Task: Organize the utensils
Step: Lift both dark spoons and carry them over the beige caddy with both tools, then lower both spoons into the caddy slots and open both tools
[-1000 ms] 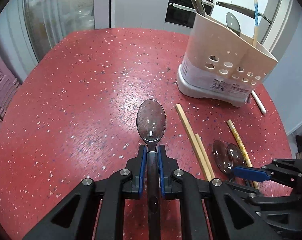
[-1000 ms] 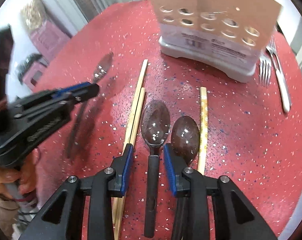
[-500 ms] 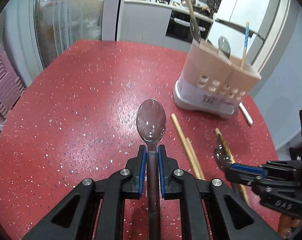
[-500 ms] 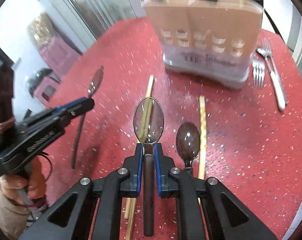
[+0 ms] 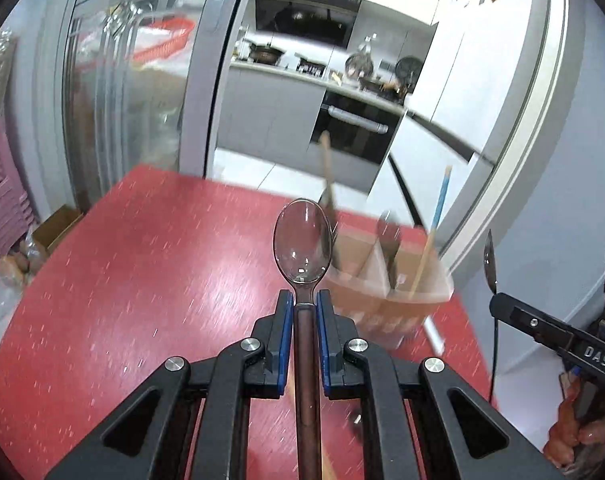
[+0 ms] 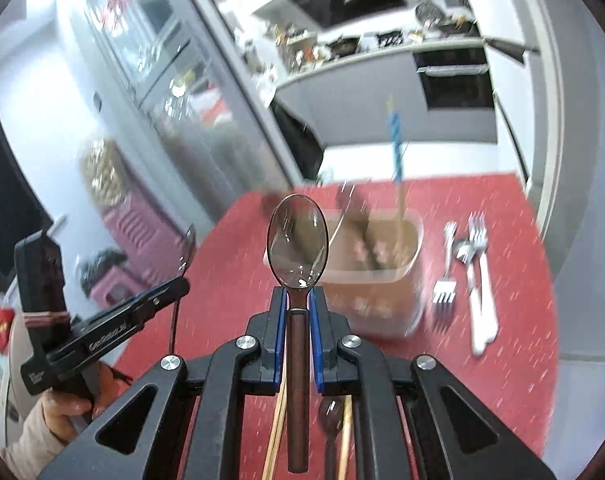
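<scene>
Left wrist: our left gripper (image 5: 302, 304) clamps a clear spoon (image 5: 301, 247), now lifted above the red table (image 5: 142, 264), before the blurred holder (image 5: 386, 284).
Right wrist: our right gripper (image 6: 296, 300) pinches its own spoon (image 6: 297, 240), raised too; only here we see forks (image 6: 446, 264) beside the holder (image 6: 378, 276) and chopsticks (image 6: 276, 432) below.

I have raised both tools well clear of the red worktop (image 5: 102, 300), where a second ago they were low over it. My right tool (image 6: 298, 306), open around a spoon then, is now clamped on that clear spoon (image 6: 297, 242) and carries it in the air. My left tool (image 5: 302, 310) with its spoon (image 5: 302, 248) now looks down on the utensil holder (image 5: 394, 292).
</scene>
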`<act>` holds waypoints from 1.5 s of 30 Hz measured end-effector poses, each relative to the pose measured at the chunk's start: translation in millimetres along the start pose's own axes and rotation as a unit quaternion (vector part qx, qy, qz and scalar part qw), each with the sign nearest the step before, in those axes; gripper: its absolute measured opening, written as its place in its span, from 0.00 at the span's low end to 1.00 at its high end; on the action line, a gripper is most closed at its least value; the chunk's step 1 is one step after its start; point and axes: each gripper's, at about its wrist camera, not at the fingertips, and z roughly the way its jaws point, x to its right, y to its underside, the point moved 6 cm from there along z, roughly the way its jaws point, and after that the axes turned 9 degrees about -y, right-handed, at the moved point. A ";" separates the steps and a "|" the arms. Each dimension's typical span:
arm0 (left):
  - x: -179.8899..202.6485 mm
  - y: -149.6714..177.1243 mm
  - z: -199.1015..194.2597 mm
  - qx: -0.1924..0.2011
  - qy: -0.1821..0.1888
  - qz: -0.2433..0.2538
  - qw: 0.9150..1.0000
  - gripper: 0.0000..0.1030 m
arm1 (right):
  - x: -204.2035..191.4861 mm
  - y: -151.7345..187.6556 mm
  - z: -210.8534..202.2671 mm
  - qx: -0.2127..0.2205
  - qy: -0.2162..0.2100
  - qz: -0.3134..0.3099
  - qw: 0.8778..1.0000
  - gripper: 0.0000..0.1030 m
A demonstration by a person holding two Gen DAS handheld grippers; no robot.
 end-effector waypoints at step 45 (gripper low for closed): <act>65.5 -31.7 104.0 0.090 -0.008 0.044 0.995 0.34 | 81.1 -65.8 63.4 0.075 0.041 -0.075 0.993 0.12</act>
